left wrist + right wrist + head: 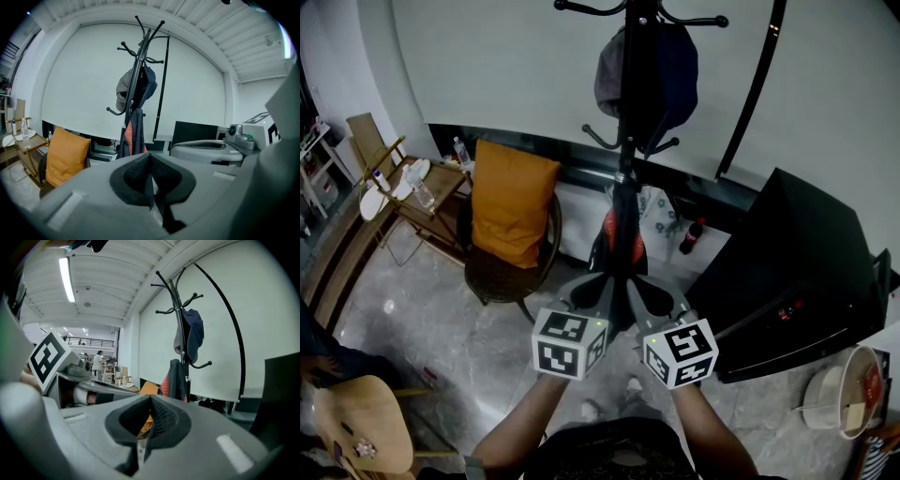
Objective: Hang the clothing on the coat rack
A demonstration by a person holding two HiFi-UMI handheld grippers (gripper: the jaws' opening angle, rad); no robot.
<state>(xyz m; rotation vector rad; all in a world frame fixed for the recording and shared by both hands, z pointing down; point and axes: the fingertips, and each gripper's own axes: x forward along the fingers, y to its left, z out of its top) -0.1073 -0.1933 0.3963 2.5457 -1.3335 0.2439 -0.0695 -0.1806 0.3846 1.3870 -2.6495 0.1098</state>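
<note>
A black coat rack [630,122] stands straight ahead against the white wall. A dark jacket with red lining [621,239] hangs low on its pole, and a grey and a dark blue cap [642,75] hang higher up. My left gripper [605,286] and right gripper [636,286] are held side by side just in front of the jacket, a little below it. Both are shut with nothing between the pads. In the left gripper view the jacket [133,136] hangs beyond the shut left gripper [150,157]. In the right gripper view the jacket [174,380] shows past the shut right gripper [151,399].
A wicker chair with an orange cushion [511,211] stands left of the rack, with a wooden side table [417,187] holding bottles beyond it. To the right sits a black cabinet [797,272]. A curved black pole [755,89] leans by the wall. A wooden chair [356,431] is at bottom left.
</note>
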